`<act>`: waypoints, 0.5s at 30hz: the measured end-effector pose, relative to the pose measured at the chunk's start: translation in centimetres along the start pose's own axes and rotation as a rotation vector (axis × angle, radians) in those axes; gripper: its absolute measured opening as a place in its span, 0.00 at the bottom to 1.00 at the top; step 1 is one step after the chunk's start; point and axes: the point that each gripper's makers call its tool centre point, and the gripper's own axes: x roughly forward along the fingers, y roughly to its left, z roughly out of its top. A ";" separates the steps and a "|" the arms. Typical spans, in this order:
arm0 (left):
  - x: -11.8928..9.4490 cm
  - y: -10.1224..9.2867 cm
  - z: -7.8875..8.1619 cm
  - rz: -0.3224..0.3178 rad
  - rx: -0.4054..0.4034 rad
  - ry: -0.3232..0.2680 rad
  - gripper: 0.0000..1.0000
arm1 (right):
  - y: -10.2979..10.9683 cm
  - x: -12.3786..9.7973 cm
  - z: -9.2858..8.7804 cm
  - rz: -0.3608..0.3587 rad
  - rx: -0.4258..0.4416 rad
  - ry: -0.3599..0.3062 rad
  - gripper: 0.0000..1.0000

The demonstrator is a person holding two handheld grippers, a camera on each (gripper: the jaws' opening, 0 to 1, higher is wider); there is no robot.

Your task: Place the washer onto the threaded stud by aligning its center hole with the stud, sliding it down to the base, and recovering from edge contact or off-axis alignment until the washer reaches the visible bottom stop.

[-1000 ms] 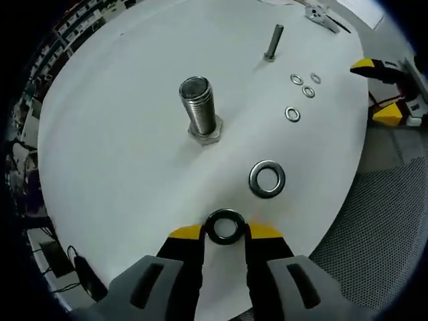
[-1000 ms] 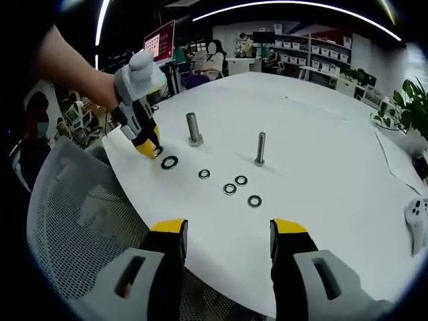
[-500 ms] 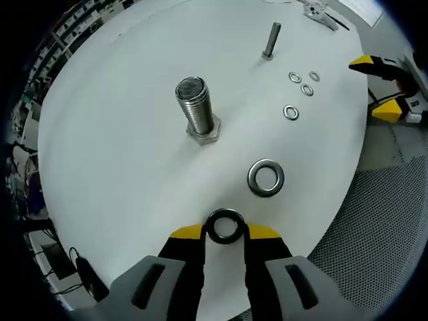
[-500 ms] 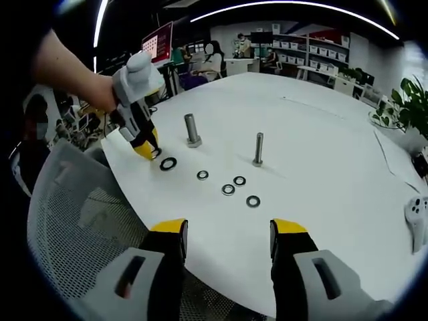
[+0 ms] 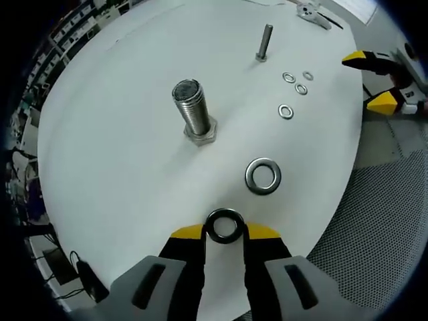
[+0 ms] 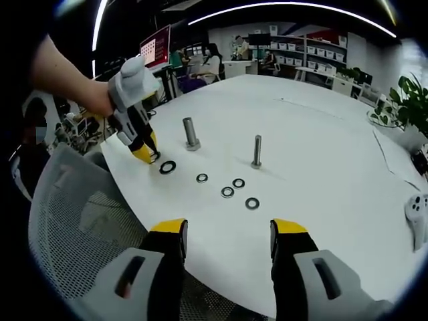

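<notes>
Left gripper view: dark steel washer (image 5: 225, 226), round with a wide centre hole, clamped edge-on between the yellow tips of the left gripper (image 5: 225, 231), held above the near edge of the white table (image 5: 120, 154). Up and left of it, thick threaded stud (image 5: 192, 110) standing upright on a hex base, well apart from the held washer, top bare. Between the two, slightly right, a second large washer (image 5: 263, 176) lying flat on the table. Farther back, a slim bolt (image 5: 264, 43) upright, with four small washers (image 5: 294, 88) scattered just beside it. At the far right, past the table edge, yellow tips of the right gripper (image 5: 376, 81), spread.

Right gripper view: at left, a hand (image 6: 97, 100) wrapped round the grey left gripper body, forearm reaching in from the upper left, gripper angled down and tips pointing at the table near its edge; washer in its tips too small to make out. Right of that, flat large washer (image 6: 167, 166), then the stud (image 6: 191, 133) behind it, then small washers and slim bolt (image 6: 257, 151). Right gripper (image 6: 229, 239) in the foreground, jaws wide apart, nothing between them, hanging over the table's near edge with a mesh chair back (image 6: 87, 227) below left.

Broad bare tabletop around and beyond the stud; table edge curving close beneath the held washer; a plant (image 6: 409, 107) at the far right side.
</notes>
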 end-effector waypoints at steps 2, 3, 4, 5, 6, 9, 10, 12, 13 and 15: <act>-0.2 0.1 0.1 0.000 0.008 -0.005 0.19 | 0.0 0.0 0.0 -0.001 0.000 -0.002 0.52; -0.3 0.2 0.1 0.001 0.013 -0.006 0.19 | 0.0 0.0 0.0 -0.002 0.001 -0.001 0.52; -0.4 0.3 0.3 0.003 0.019 -0.008 0.19 | -0.1 0.0 0.0 -0.003 0.001 -0.001 0.52; -0.5 0.4 0.3 0.001 0.020 -0.008 0.19 | -0.1 0.0 0.0 -0.004 0.001 -0.001 0.52; -0.7 0.5 0.4 0.000 0.020 -0.009 0.19 | -0.1 0.0 0.1 -0.003 0.002 -0.003 0.52; -0.9 0.9 0.6 0.006 0.021 -0.018 0.19 | -0.1 0.0 0.0 -0.003 0.001 0.000 0.52; -1.0 1.0 0.7 0.006 0.019 -0.021 0.19 | -0.1 0.0 0.0 -0.004 0.001 -0.002 0.52; -1.3 1.0 0.8 0.006 0.026 -0.027 0.19 | -0.1 0.0 0.0 -0.004 0.003 -0.001 0.52; -1.4 1.0 0.9 0.007 0.032 -0.030 0.19 | -0.1 0.0 0.0 -0.004 0.003 0.000 0.52; -1.7 1.1 1.0 0.005 0.037 -0.032 0.19 | -0.1 0.0 0.0 -0.004 0.002 -0.001 0.52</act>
